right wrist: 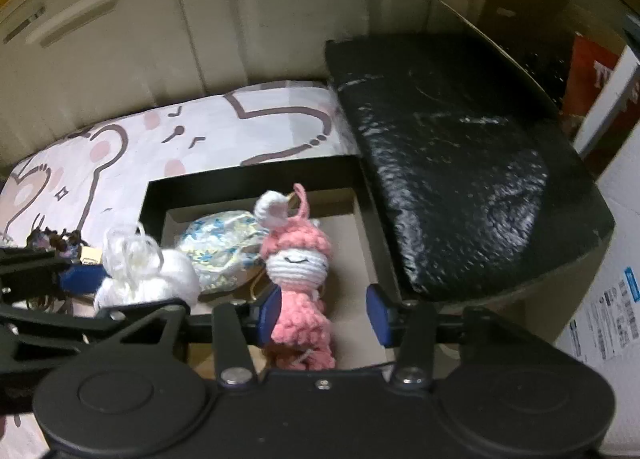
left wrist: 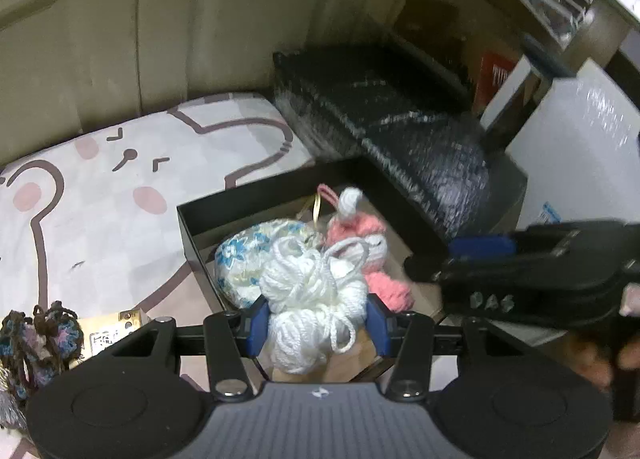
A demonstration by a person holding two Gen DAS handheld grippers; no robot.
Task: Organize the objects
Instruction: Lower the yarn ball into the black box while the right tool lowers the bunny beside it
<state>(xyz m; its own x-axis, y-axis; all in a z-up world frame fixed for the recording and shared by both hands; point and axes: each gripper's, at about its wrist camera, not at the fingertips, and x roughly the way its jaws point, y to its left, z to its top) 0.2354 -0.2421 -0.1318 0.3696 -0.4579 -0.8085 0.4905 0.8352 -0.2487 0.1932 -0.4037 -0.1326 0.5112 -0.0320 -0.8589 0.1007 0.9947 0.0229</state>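
Both grippers are hovering over the black box [left wrist: 192,219]. I'm clamping white yarn [left wrist: 316,299] in my left gripper [left wrist: 316,319]; my right gripper [right wrist: 324,313] is gaping around the pink doll [right wrist: 298,283]. Loose strands are risking snagging it just ahead.

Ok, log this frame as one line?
left hand-held gripper: shut on white yarn bundle | right hand-held gripper: open around pink crochet doll | both over black box
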